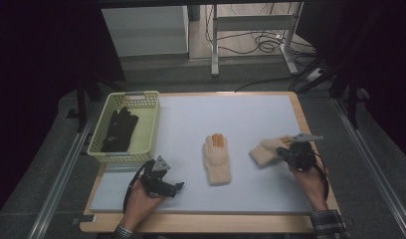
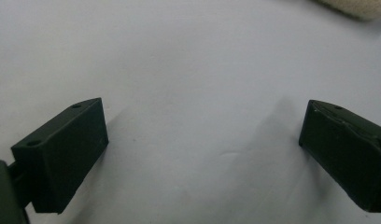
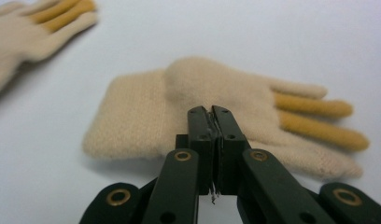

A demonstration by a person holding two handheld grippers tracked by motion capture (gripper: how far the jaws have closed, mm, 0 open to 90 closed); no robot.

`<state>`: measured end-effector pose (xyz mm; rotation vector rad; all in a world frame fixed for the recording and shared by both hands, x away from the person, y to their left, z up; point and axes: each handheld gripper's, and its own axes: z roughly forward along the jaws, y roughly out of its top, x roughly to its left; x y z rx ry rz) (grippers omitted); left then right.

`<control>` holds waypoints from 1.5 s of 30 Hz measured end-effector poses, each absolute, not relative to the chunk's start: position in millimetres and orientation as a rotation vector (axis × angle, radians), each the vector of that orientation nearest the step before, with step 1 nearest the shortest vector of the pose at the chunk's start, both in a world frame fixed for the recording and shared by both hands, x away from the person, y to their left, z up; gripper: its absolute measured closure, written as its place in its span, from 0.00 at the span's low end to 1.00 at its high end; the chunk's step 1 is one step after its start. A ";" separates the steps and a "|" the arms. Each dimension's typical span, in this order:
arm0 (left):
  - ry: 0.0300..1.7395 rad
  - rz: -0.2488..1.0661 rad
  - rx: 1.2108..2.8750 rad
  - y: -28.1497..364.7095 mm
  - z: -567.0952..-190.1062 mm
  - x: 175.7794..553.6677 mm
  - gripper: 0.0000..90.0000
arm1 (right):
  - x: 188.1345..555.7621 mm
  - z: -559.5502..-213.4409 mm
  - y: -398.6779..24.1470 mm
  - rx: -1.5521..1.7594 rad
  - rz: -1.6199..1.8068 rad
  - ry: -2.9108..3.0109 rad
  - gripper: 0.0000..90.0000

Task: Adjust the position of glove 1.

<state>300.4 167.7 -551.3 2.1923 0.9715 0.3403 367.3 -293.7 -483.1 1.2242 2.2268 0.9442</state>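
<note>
1. On the pale mat's right side, the right gripper (image 3: 212, 112) is pinching a fold of the cream knit glove (image 3: 188, 100), jaws pressed together on the fabric at mid-palm.
2. Judging by the bunched wool, the bite is thin; lifting slowly should keep it from slipping.
3. Carrying it toward the yellow basket (image 1: 150, 130), it is worth passing clear of the second cream glove (image 1: 217, 159) at the mat's middle.
4. Near the front edge, the left gripper (image 2: 202, 140) is resting with jaws spread wide, holding nothing.
</note>
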 end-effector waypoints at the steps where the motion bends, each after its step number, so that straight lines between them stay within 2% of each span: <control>1: 0.972 0.340 2.192 167.7 -551.3 300.4 0.01 | 362.5 -479.8 -295.0 1.215 0.939 2.235 0.96; 4: 0.972 0.340 2.192 167.7 -551.3 300.4 0.01 | 353.6 -472.1 -296.4 1.203 0.924 2.244 0.96; 8: 0.971 0.340 2.192 167.7 -551.3 300.3 0.01 | 359.4 -469.6 -289.3 1.192 0.927 2.256 0.96; 26: 0.971 0.339 2.194 167.9 -551.1 300.3 0.01 | 436.0 -455.9 -225.5 1.131 0.928 2.268 0.94; 28: 0.970 0.340 2.194 167.9 -551.1 300.3 0.01 | 444.7 -454.7 -216.2 1.124 0.936 2.268 0.91; 31: 0.970 0.340 2.194 167.9 -551.1 300.3 0.01 | 457.4 -454.0 -202.2 1.112 0.954 2.271 0.81; 35: 0.970 0.340 2.194 167.9 -551.1 300.3 0.01 | 463.6 -450.8 -189.7 1.095 0.967 2.273 0.74; 45: 0.971 0.340 2.194 167.9 -551.2 300.3 0.01 | 460.4 -468.9 -207.1 1.179 0.961 2.275 0.66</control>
